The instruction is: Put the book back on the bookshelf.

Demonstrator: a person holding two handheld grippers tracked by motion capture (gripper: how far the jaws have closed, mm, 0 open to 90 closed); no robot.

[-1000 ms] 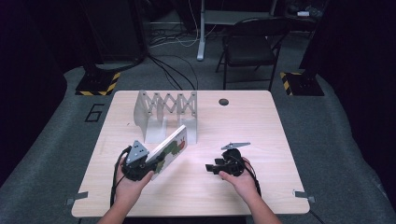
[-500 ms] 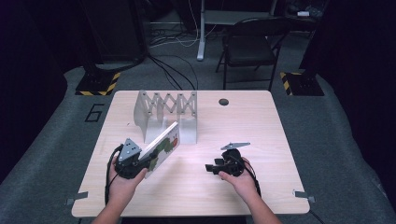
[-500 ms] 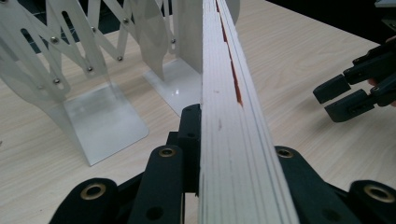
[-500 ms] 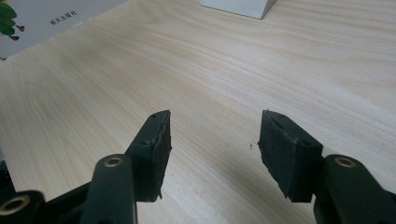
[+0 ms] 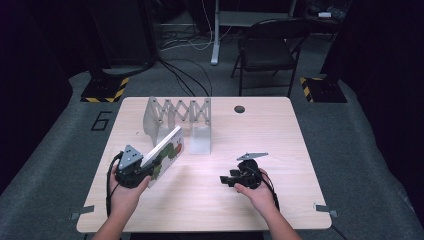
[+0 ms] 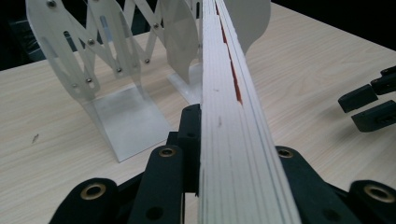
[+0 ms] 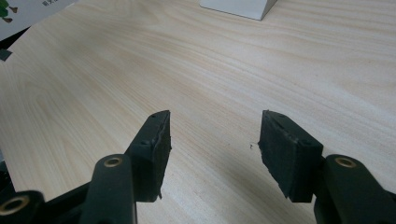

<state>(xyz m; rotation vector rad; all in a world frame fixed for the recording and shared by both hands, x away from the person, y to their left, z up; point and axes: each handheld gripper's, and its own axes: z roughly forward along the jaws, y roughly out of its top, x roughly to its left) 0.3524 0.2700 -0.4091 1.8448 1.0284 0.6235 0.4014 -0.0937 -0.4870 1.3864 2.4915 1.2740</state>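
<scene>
High view shows that the left gripper (image 5: 142,167) has carried the board book (image 5: 165,152) a little toward the folding rack (image 5: 177,117) since a second ago, so the step of placing the book in the rack seems near. Its jaws are clamped on the book's edge, and the rack stands just ahead of them. The right gripper (image 5: 226,179) rests on the counter (image 5: 280,135), jaws apart, holding nothing.

pretty dim room, dark all round the edges. light wooden table (image 5: 280,130) sits on grey carpeted floor (image 5: 360,150). behind it a black folding metal chair (image 5: 267,50), a white desk leg (image 5: 216,35) with loose black cables (image 5: 187,75) nearby, plus two yellow-and-black striped floor bases (image 5: 106,90).
</scene>
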